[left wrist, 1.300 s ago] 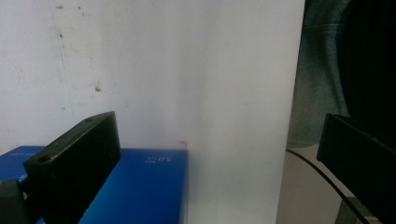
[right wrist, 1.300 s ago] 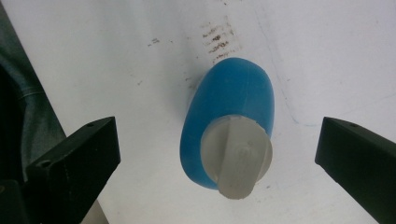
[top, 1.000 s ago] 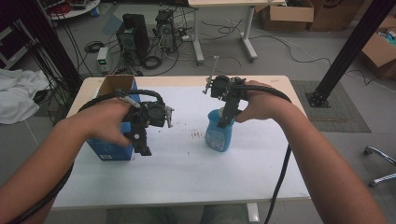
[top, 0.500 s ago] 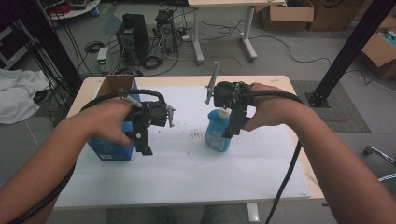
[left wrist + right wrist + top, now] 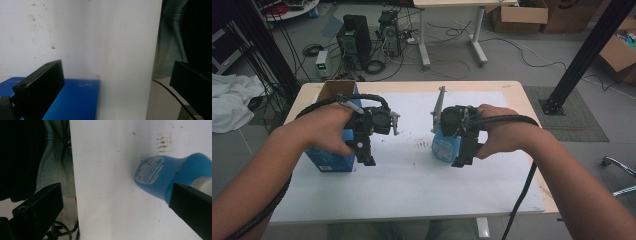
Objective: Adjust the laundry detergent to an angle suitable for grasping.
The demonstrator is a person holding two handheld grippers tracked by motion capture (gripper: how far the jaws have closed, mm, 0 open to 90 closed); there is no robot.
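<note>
A blue plastic bottle with a printed label stands on the white sheet. My right gripper hangs at its right side, pointing down toward the person. In the right gripper view the bottle sits just inside the right jaw, and my right gripper is open wide without touching it. A blue carton with an open brown top stands at the left. My left gripper hovers at its right edge. The left gripper is open, with the carton low beside its left jaw.
The sheet's front edge runs close by, with the person's jeans past it. Dark smudges mark the sheet between carton and bottle. On the floor behind the table are computer towers, cables and cardboard boxes.
My right gripper has slid off the top of the bottle, down and toward the person, to its right side. The left gripper has barely shifted.
</note>
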